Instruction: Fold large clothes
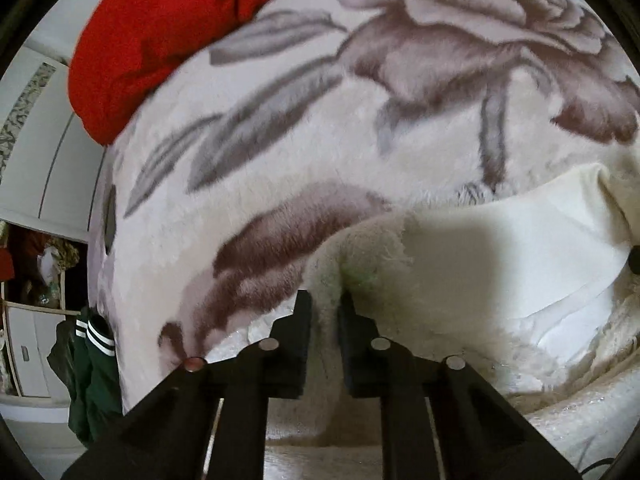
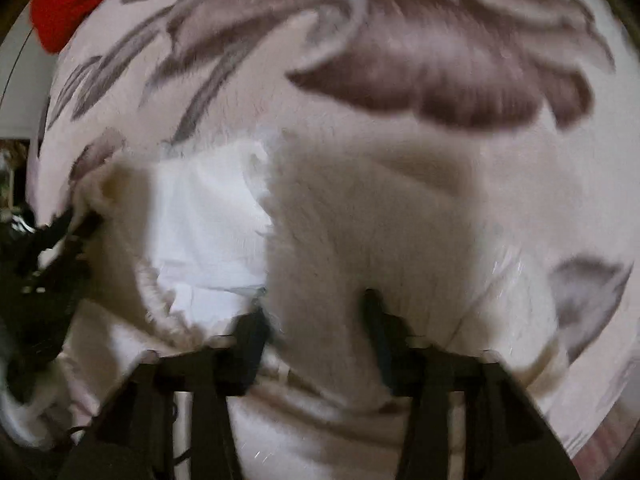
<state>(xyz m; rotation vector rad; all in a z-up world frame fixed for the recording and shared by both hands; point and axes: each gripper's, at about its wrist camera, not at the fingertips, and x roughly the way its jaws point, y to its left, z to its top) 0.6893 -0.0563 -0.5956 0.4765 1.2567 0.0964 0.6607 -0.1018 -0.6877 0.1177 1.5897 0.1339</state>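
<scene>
Two black grippers are clamped on one fluffy cream garment (image 1: 384,248) spread over a plush floral blanket (image 1: 320,128). A thick furry fold is pinched by the left gripper (image 1: 325,312), and a wider fleecy ridge is held by the right gripper (image 2: 316,320). Smooth white lining (image 2: 208,220) is exposed between them. A crumpled red cloth (image 1: 168,28) is seen beyond.
</scene>
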